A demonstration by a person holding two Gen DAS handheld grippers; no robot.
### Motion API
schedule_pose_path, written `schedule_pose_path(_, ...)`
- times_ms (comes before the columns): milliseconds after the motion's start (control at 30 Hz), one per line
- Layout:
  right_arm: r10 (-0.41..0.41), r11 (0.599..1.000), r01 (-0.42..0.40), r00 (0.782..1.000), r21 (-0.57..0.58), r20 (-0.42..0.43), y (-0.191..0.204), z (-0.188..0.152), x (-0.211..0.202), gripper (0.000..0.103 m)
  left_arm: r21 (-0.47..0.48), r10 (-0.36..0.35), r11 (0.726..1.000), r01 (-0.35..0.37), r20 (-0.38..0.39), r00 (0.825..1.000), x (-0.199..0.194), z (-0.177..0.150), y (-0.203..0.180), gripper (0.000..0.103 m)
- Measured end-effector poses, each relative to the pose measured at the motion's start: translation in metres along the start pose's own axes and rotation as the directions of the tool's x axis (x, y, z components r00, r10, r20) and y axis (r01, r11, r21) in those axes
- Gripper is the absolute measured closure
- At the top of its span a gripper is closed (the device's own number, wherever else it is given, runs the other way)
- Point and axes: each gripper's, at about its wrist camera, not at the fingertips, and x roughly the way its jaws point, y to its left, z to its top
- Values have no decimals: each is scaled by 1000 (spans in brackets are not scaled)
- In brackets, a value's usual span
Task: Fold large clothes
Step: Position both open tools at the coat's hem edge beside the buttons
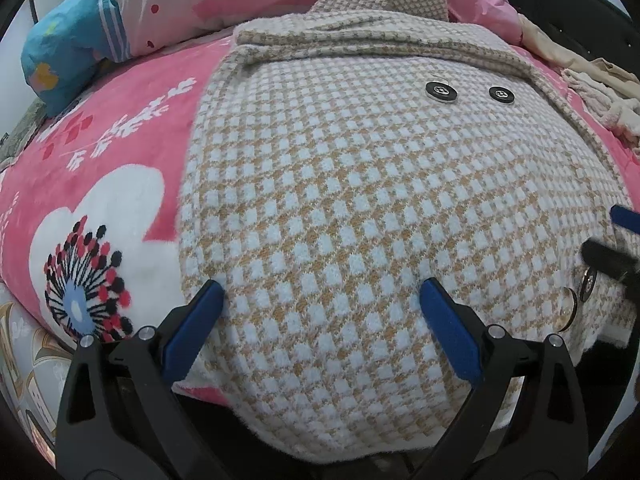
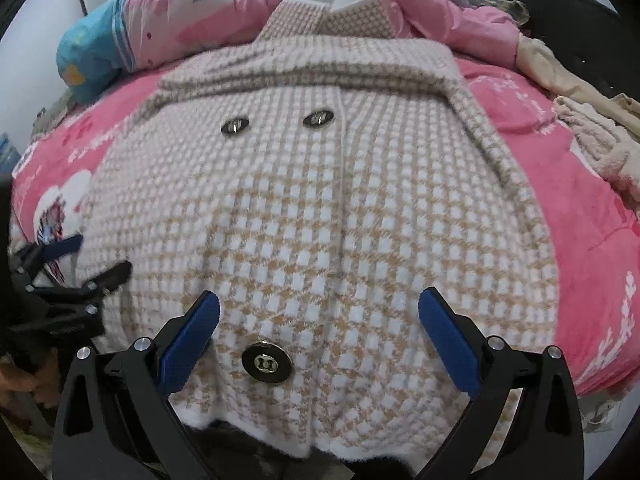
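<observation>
A large tan-and-white houndstooth knit coat (image 1: 340, 208) with black buttons lies flat on a pink bed, sleeves folded across its upper part. It also fills the right wrist view (image 2: 320, 220). My left gripper (image 1: 322, 296) is open, its blue pads just above the coat's near left hem. My right gripper (image 2: 319, 306) is open over the near hem, straddling a black button (image 2: 266, 362). Each gripper shows at the edge of the other's view: the right one (image 1: 616, 240), the left one (image 2: 76, 260).
A pink floral blanket (image 1: 100, 168) covers the bed. A blue and pink quilt roll (image 1: 88, 40) lies at the back. Beige clothes (image 1: 592, 92) are piled at the right edge. The bed's near edge runs under the grippers.
</observation>
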Motion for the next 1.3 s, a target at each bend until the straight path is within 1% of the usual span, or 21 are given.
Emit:
schedule_pose_path(33, -22, 999, 22, 1000, -27, 0, 5, -3, 5, 6, -3, 3, 1000, -3, 3, 1000, 0, -1, 0, 7)
schedule_pose_path(100, -37, 998, 38, 999, -51, 23, 7, -7, 6, 6, 5, 13, 1000, -13, 4, 1000, -1, -1, -2, 7)
schedule_pose_path(233, 1, 1000, 0, 1000, -28, 18, 3, -9, 7, 6, -2, 23, 1000, -23, 21, 1000, -8, -2, -4, 7)
schedule_pose_path(300, 8, 1000, -8, 1000, -27, 14, 2, -9, 7, 6, 6, 38, 999, -39, 53, 998, -17, -6, -6, 7)
schedule_pose_path(400, 12, 999, -11, 1000, -31, 10, -1, -8, 8, 6, 35, 58, 997, -63, 122, 991, -37, -24, -4, 7)
schedule_pose_path(533, 15, 999, -15, 1000, -29, 10, 0, -8, 8, 6, 16, 24, 1000, -26, 144, 989, -53, -54, 8, 7)
schedule_pose_path(633, 14, 1000, -13, 1000, -28, 9, 0, -8, 8, 6, -1, 2, 1000, -2, 128, 992, -59, -80, 20, 8)
schedule_pose_path(700, 16, 999, -16, 1000, -29, 8, -1, -8, 9, 6, -18, -17, 1000, 19, 122, 992, -63, -92, 29, 8)
schedule_pose_path(733, 17, 999, -17, 1000, -28, 8, 0, -8, 10, 6, -39, -15, 999, 20, 117, 993, -68, -93, 33, 8)
schedule_pose_path(833, 32, 999, -31, 999, -26, 11, -4, -7, 13, 6, -85, -44, 995, 55, 122, 992, -72, -102, 48, 17)
schedule_pose_path(900, 38, 999, -37, 999, -26, 14, -6, -8, 14, 6, -134, -73, 987, 88, 114, 991, -69, -103, 58, 28)
schedule_pose_path(933, 40, 999, -39, 999, -28, 15, -7, -9, 14, 6, -155, -86, 982, 103, 108, 990, -66, -103, 62, 29)
schedule_pose_path(1000, 43, 999, -42, 999, -31, 17, -7, -9, 14, 6, -196, -110, 972, 127, 96, 989, -59, -101, 70, 40)
schedule_pose_path(1100, 52, 998, -51, 999, -33, 15, -8, -10, 15, 5, -218, -137, 964, 153, 88, 987, -49, -95, 75, 46)
schedule_pose_path(1133, 55, 998, -54, 998, -35, 15, -9, -10, 15, 5, -220, -145, 963, 159, 79, 986, -45, -92, 75, 49)
schedule_pose_path(1167, 56, 998, -55, 998, -37, 14, -9, -9, 15, 5, -221, -153, 961, 164, 66, 986, -40, -88, 75, 55)
schedule_pose_path(1233, 58, 998, -57, 998, -41, 16, -9, -10, 15, 5, -228, -170, 958, 173, 36, 985, -31, -85, 73, 60)
schedule_pose_path(1300, 61, 997, -60, 998, -43, 19, -8, -10, 14, 5, -234, -192, 954, 188, 5, 981, -22, -84, 70, 68)
